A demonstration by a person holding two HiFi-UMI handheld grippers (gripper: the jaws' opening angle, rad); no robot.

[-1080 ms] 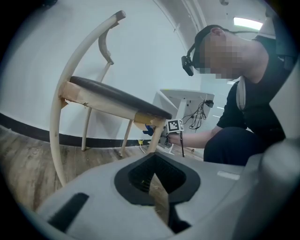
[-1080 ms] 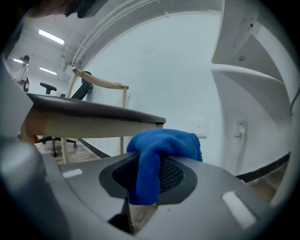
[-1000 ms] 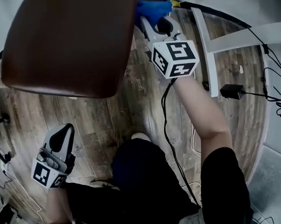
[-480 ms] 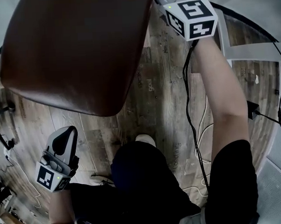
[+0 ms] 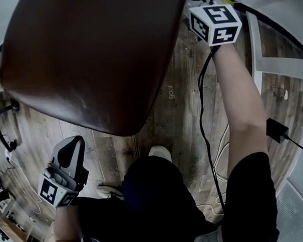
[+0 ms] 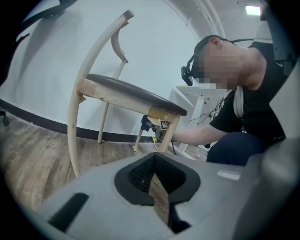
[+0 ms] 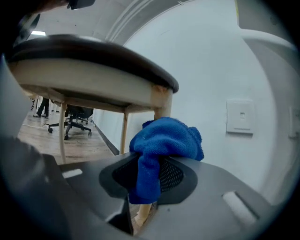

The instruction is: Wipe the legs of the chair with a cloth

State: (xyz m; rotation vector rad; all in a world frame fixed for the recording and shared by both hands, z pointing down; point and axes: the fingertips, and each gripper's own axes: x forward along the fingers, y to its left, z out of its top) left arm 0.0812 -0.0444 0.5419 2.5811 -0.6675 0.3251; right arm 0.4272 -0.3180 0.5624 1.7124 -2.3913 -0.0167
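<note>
A chair with a dark brown seat (image 5: 88,60) and pale wooden legs fills the upper left of the head view. My right gripper (image 7: 150,176) is shut on a blue cloth (image 7: 164,140), and the cloth is pressed against a chair leg (image 7: 161,104) just under the seat. In the head view only its marker cube (image 5: 215,24) shows, beside the seat's far right corner. From the left gripper view the cloth (image 6: 146,123) is at the top of the far leg. My left gripper (image 5: 67,151) hangs low at the left, shut and empty, away from the chair.
A white desk frame (image 5: 259,58) runs along the floor to the right, with a black power adapter (image 5: 276,130) and cables (image 5: 206,115) nearby. The person's shoe (image 5: 159,153) rests on the wooden floor below the seat. A wall plate (image 7: 240,117) is behind the leg.
My right gripper has carried the cloth farther away, and the cloth is now hidden behind the seat in the head view. The left gripper has barely moved.
</note>
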